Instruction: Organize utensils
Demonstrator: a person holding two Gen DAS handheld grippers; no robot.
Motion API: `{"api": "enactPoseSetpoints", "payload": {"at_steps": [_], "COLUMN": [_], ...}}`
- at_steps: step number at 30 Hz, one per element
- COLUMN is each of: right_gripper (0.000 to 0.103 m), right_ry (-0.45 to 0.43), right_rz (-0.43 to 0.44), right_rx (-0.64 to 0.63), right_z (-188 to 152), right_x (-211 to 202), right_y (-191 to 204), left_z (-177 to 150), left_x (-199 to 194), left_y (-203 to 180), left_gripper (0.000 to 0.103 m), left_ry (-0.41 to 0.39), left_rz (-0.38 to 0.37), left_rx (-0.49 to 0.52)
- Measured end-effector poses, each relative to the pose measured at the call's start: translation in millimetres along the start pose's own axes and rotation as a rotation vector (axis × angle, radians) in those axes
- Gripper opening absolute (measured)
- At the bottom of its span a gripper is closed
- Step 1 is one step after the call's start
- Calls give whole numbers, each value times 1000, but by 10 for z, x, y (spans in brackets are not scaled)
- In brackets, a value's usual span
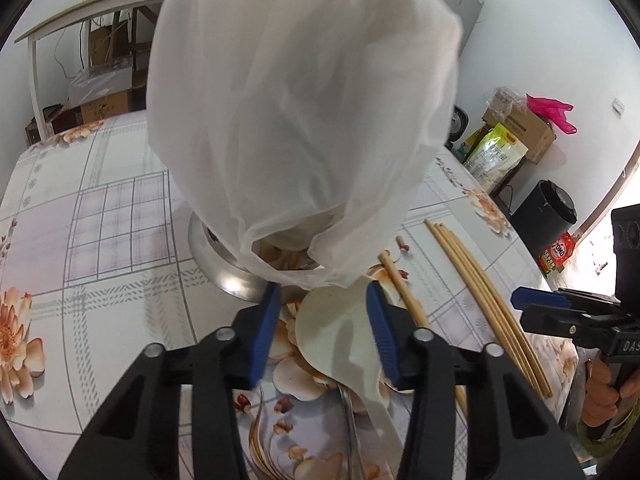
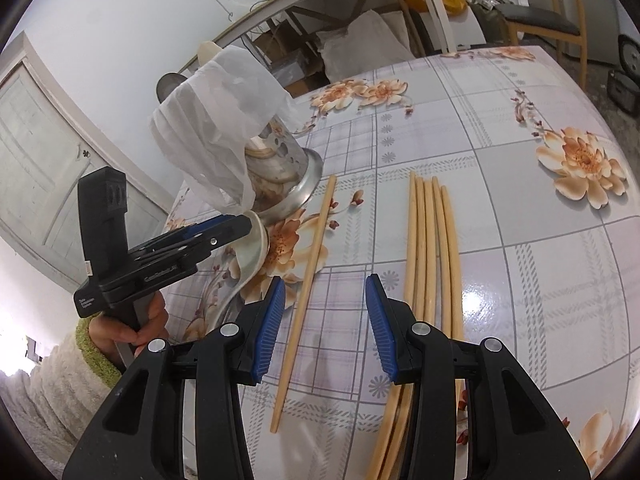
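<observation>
The left gripper (image 1: 322, 332) sits low over the desk (image 1: 120, 240), which is covered in a glossy checked cloth printed with peach flowers, and its blue-padded jaws bracket the bowl of a cream plastic ladle-shaped spoon (image 1: 340, 336). The right-hand pad lies against the bowl's edge while the left-hand pad stands clear of it, so the jaws are not clamped on the spoon; its handle runs back beneath the gripper. Just beside that handle lies a thin metal utensil (image 1: 350, 420) whose kind cannot be made out. The right gripper (image 2: 325, 326) hovers over the desk with its jaws parted and nothing between them; a single pale wooden chopstick (image 2: 306, 288) lies just left of the gap and a bundle of pale wooden chopsticks (image 2: 430, 248) lies side by side on the right, their near ends passing under the right-hand jaw. Farther off, touching the spoon's far rim, stands a perforated steel utensil holder on a flared round base (image 2: 286, 168), draped in a translucent white plastic bag (image 1: 304, 120) that fills most of the left wrist view. From the right wrist view, a hand (image 2: 132, 326) in a green-cuffed fuzzy sleeve grips the left tool's handle. Beyond the desk are a white-framed side table (image 1: 80, 16), cardboard boxes and a wooden chair (image 2: 560, 20).
</observation>
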State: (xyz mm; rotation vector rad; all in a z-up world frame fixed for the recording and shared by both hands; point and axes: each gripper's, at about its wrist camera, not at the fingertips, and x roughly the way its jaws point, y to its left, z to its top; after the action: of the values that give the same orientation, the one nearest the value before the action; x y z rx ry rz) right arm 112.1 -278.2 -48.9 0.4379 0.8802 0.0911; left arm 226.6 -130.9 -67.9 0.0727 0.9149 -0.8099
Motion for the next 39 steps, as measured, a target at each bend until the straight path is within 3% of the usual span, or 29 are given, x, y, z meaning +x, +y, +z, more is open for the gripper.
{"api": "enactPoseSetpoints", "payload": {"at_steps": [6, 12, 33, 39], "right_gripper": [41, 41, 41, 41], "right_ry": [9, 11, -8, -7], "right_rz": [4, 8, 21, 66], "right_rx": [8, 16, 10, 7], "right_z": [12, 21, 14, 50], "right_x": [48, 55, -33, -26], "right_y": [-26, -40, 76, 158], "left_z": [2, -22, -361, -379], "left_x": [49, -31, -642, -1049], "left_y": [70, 143, 38, 239], "left_gripper": [15, 2, 2, 2], "left_ry": [6, 0, 9, -60], "left_rz": [-17, -44, -138, -160], "left_rx": [-24, -38, -59, -133]}}
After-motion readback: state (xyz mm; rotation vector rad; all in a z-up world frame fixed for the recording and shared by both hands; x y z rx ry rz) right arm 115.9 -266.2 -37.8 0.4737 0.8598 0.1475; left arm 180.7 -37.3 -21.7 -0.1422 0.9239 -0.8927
